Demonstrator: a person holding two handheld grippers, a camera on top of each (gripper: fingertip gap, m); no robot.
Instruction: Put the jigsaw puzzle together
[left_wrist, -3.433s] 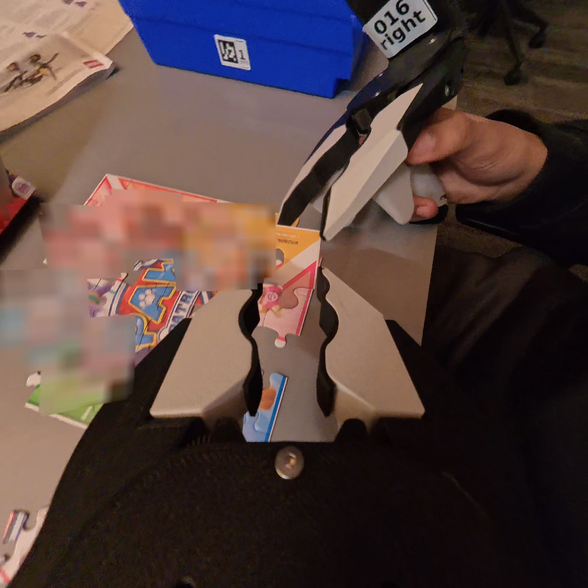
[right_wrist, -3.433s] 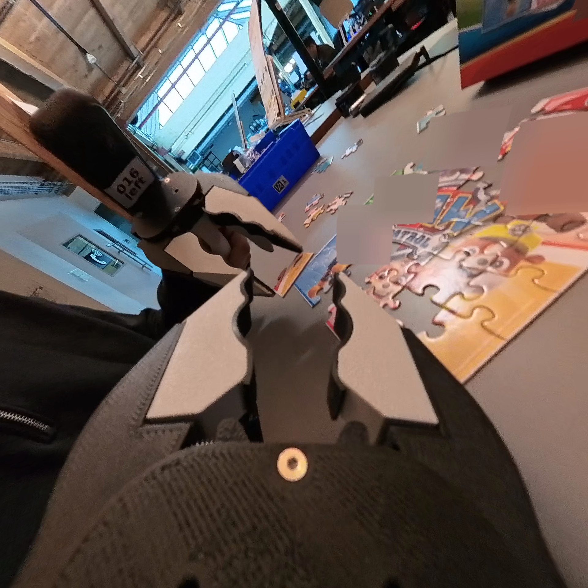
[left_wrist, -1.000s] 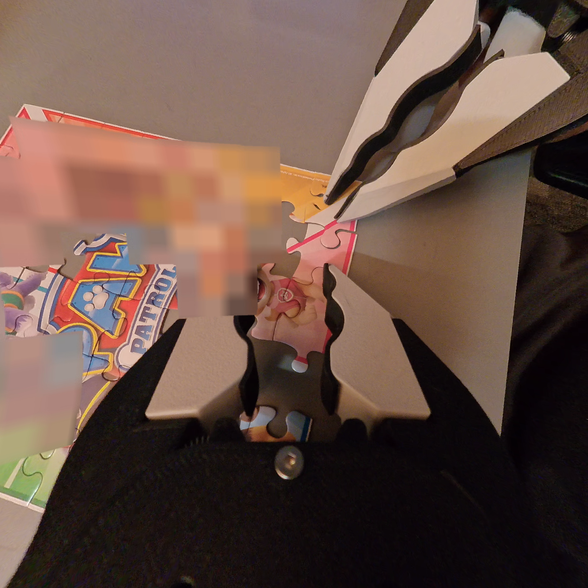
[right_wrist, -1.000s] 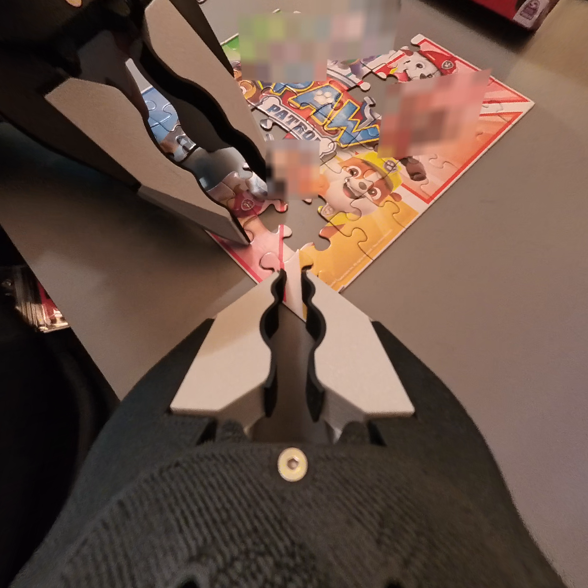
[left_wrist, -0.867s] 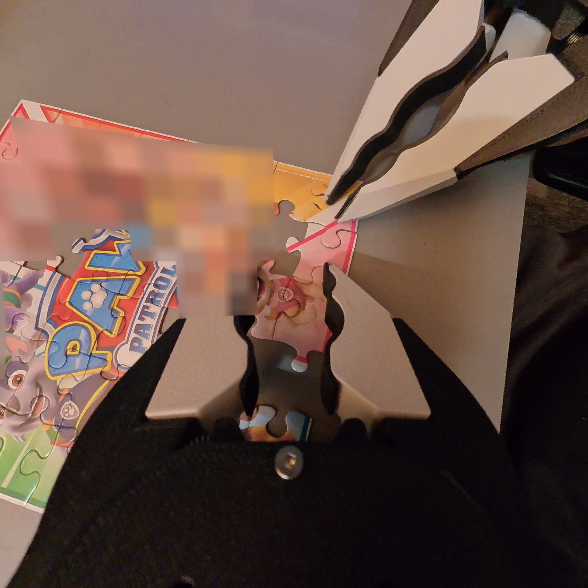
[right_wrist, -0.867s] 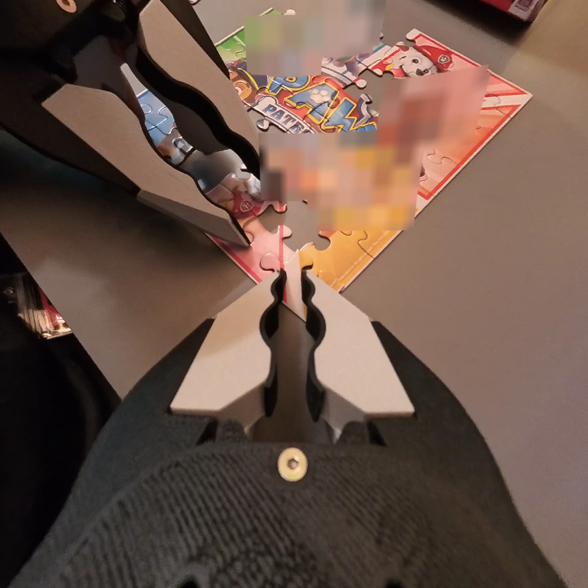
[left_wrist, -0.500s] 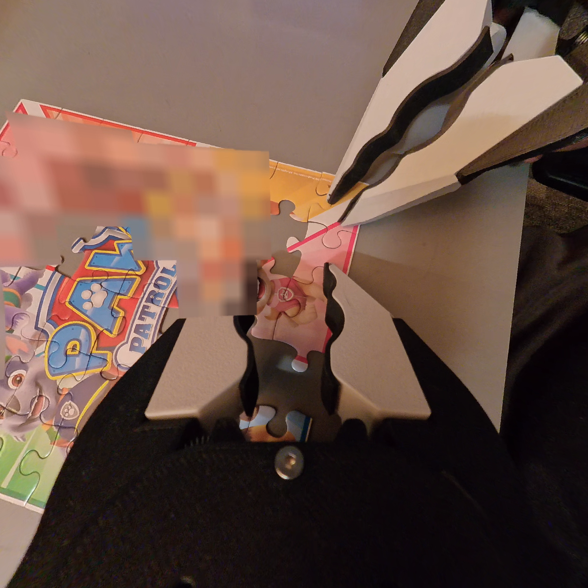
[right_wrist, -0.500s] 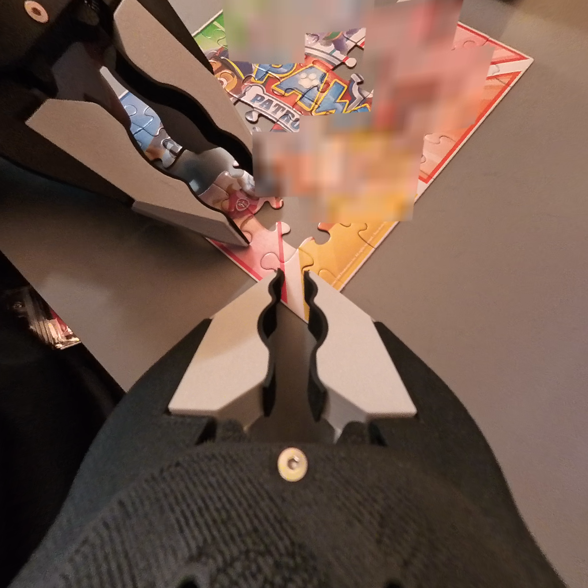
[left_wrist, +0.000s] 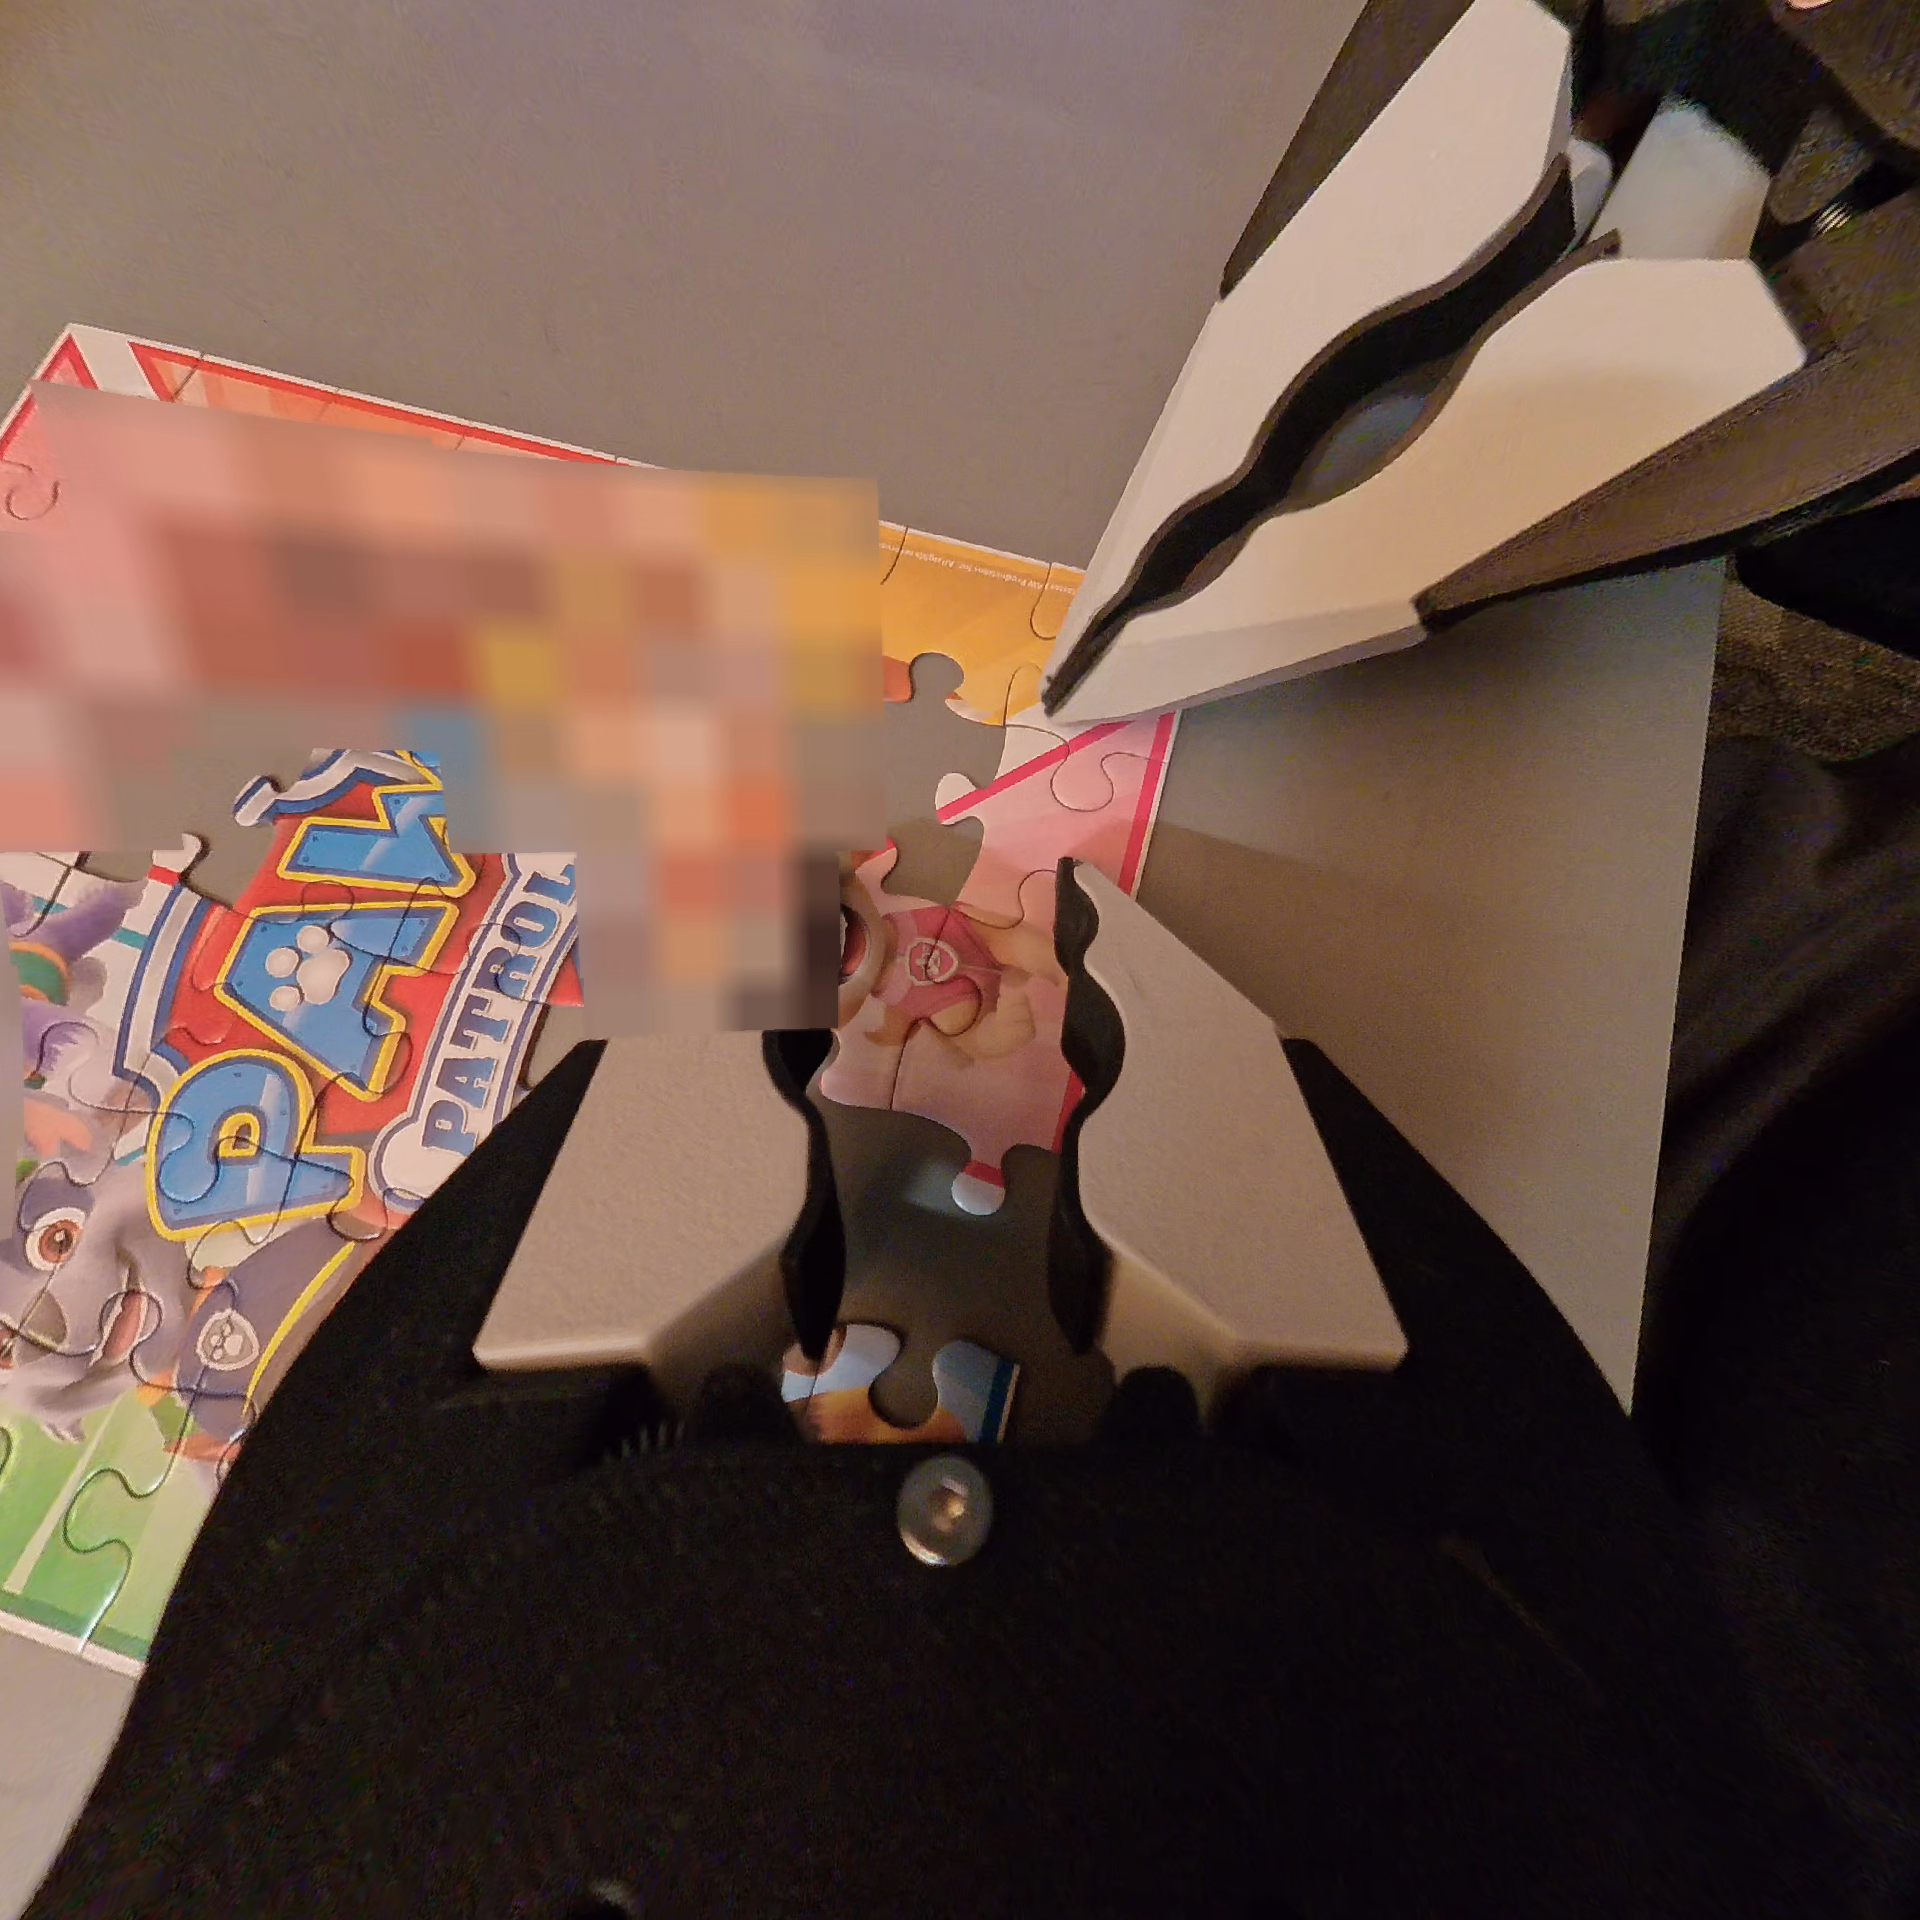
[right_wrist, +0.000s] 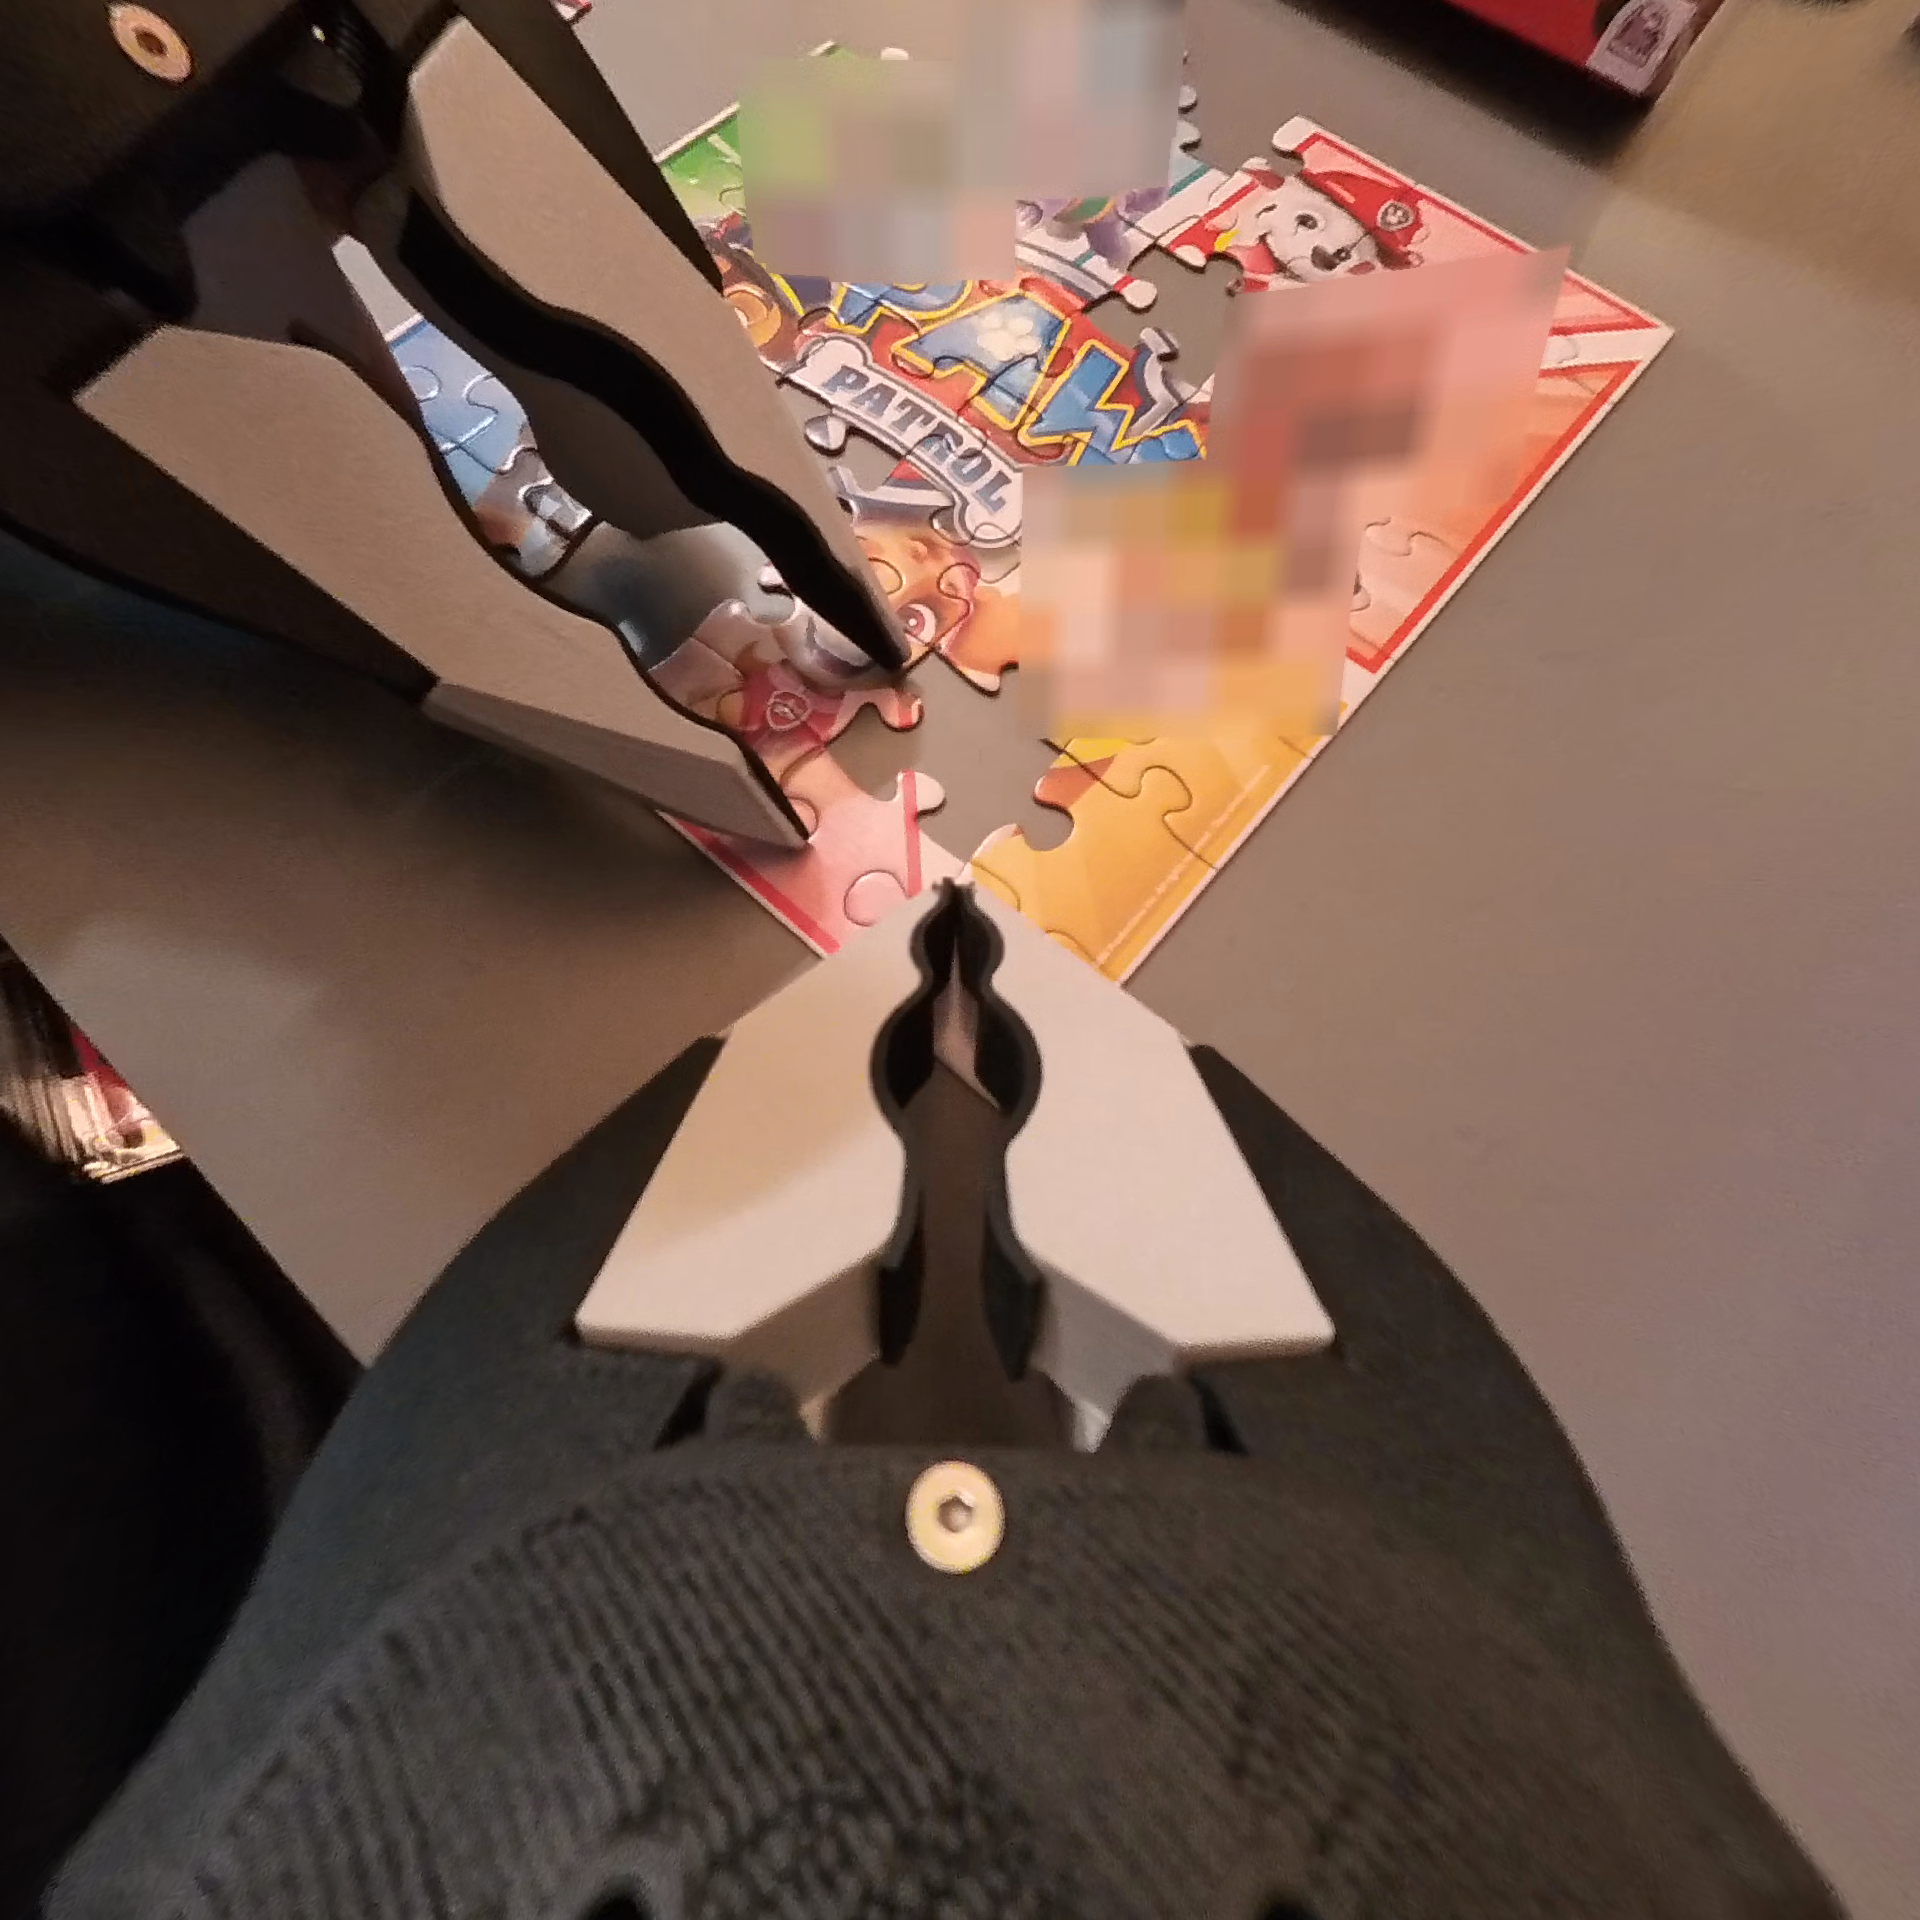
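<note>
While both grippers sit low over the near corner of the jigsaw puzzle (right_wrist: 1195, 831), the jaws differ. Right gripper (right_wrist: 954, 896): jaws closed, tips meeting, nothing between them as far as I can see. The tips sit right at the puzzle's corner, where the pink pieces (right_wrist: 862, 862) meet the yellow pieces (right_wrist: 1143, 862); whether they press on the cardboard I cannot tell. Left gripper (left_wrist: 940, 977): jaws open, wide gap between the pads, nothing clamped. Pink pieces (left_wrist: 956, 977) with a cartoon figure lie flat under that gap, not gripped. In the right wrist view the left gripper's lower finger tip (right_wrist: 769, 821) rests on or just above the pink border edge, and the upper tip (right_wrist: 883, 655) is over the pink figure piece. An empty piece-shaped hole (right_wrist: 977, 769) shows bare grey bench, just ahead of my right tips and between the two grippers. Farther back there is another smaller hole (right_wrist: 1184, 281) in the picture. The puzzle lies flat near the bench (right_wrist: 1558, 935) edge, mostly assembled, red border on the far side. Under the left gripper's base a blue-and-orange piece (left_wrist: 904, 1392) shows, with bare bench between it and the pink section. A red box corner (right_wrist: 1621, 42) is at the far edge of the bench, well apart from the puzzle.
</note>
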